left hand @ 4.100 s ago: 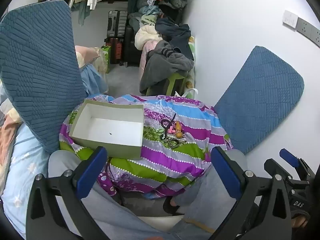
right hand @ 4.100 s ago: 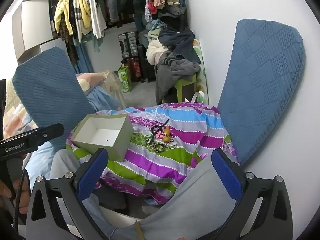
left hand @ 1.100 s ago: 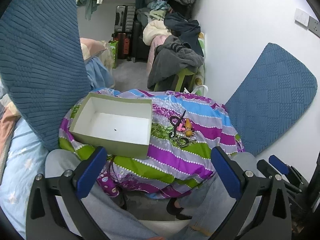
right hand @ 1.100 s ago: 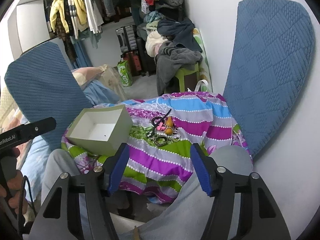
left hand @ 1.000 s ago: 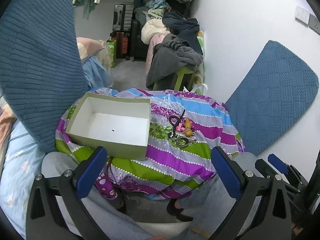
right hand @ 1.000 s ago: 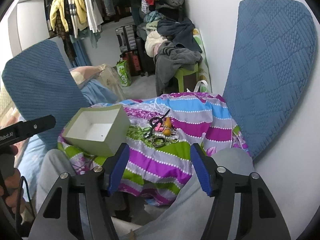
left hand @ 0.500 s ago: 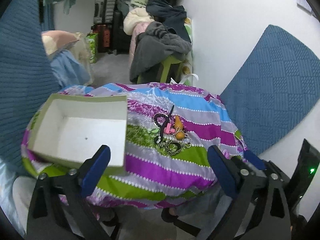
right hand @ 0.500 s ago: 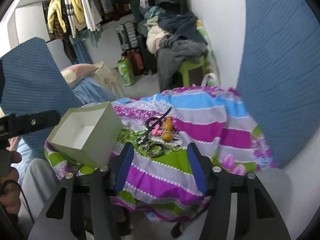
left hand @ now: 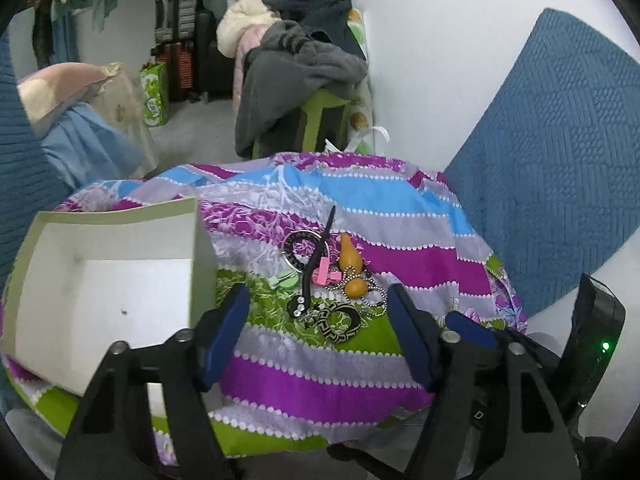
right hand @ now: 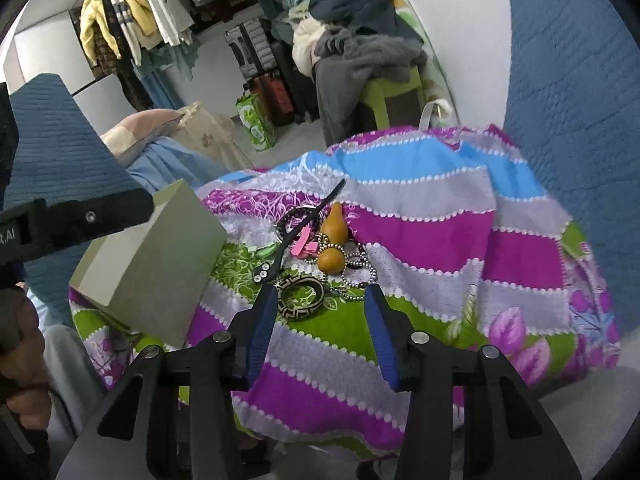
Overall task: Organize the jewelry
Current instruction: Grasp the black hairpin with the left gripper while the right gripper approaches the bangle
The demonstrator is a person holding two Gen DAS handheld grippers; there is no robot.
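The left gripper (left hand: 318, 322) hangs over the striped cloth (left hand: 320, 380). Its two blue fingers (left hand: 224, 336) stand apart and have just been closing, with nothing between them. Just past its tips lies the jewelry pile (left hand: 328, 280). The nearest piece is a black and gold bangle (left hand: 340, 320). A little farther on are a bead chain (left hand: 372, 300), a pink clip (left hand: 322, 274) and two orange gourd beads (left hand: 351, 270). A long black hair stick (left hand: 318, 256) lies across a dark ring (left hand: 302, 248) at the far end of the pile. To the left of this gripper, very near its left finger, sits the open box (left hand: 100, 280). The box is white inside, and only a tiny dark speck shows on its floor.

The right gripper (right hand: 320, 300) also hangs over the cloth (right hand: 400, 240). Its fingers (right hand: 262, 328) are apart too, but closer together than the left ones, and they have just been closing. Nothing is between them. The bangle (right hand: 301, 295) lies right ahead of its tips, a bit to the left. Past it are the gourd beads (right hand: 333, 246), the clip (right hand: 305, 246) and the stick (right hand: 308, 216). The box (right hand: 156, 264) stands off to its left. The left gripper's black body (right hand: 72, 220) reaches in above the box.

Farther off are a blue cushion (left hand: 560, 160) on the right and a heap of clothes (left hand: 296, 60) by the wall.
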